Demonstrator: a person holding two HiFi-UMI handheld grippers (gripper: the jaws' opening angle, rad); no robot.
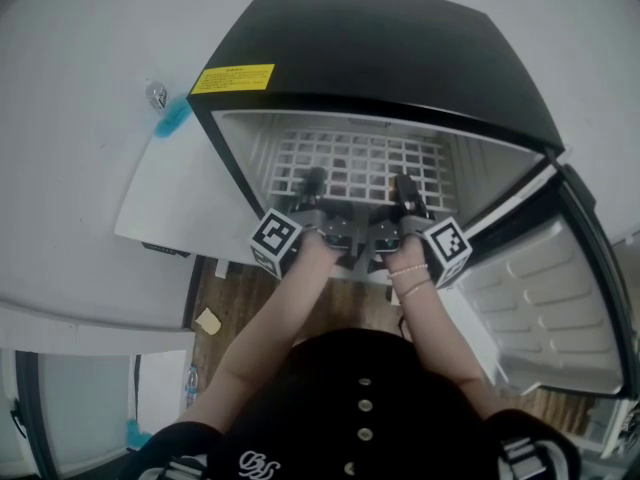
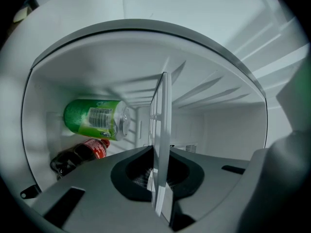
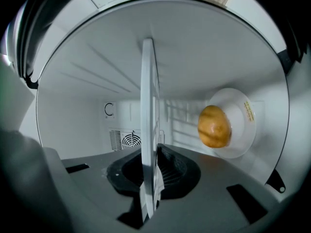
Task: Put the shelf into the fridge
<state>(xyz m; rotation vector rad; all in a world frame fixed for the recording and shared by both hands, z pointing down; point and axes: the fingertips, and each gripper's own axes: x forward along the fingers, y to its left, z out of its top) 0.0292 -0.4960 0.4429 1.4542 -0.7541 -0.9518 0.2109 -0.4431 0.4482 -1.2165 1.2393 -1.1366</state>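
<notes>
1. The white wire shelf [image 1: 360, 163] lies flat inside the open fridge [image 1: 380, 48], reaching to the back wall, with its front edge at the fridge's opening.
2. The left gripper [image 1: 312, 183] is clamped on the shelf's front edge towards its left corner. Its own view shows the shelf edge-on, pinched between the two dark pads.
3. The right gripper [image 1: 405, 190] is clamped on the same front edge, nearer the right corner and close beside the left one. There too the edge is squeezed between the pads.
4. Count: one shelf and two grippers, each gripping it.
5. Inside the fridge, on the far side of the shelf's grid, are one green can [image 2: 95, 119] lying on its side, one dark bottle [image 2: 77, 155] with a red label, and one white plate [image 3: 243, 108] carrying one yellow-brown round food item [image 3: 214, 126].
6. The fridge door [image 1: 560, 298] stands open at the right.
</notes>
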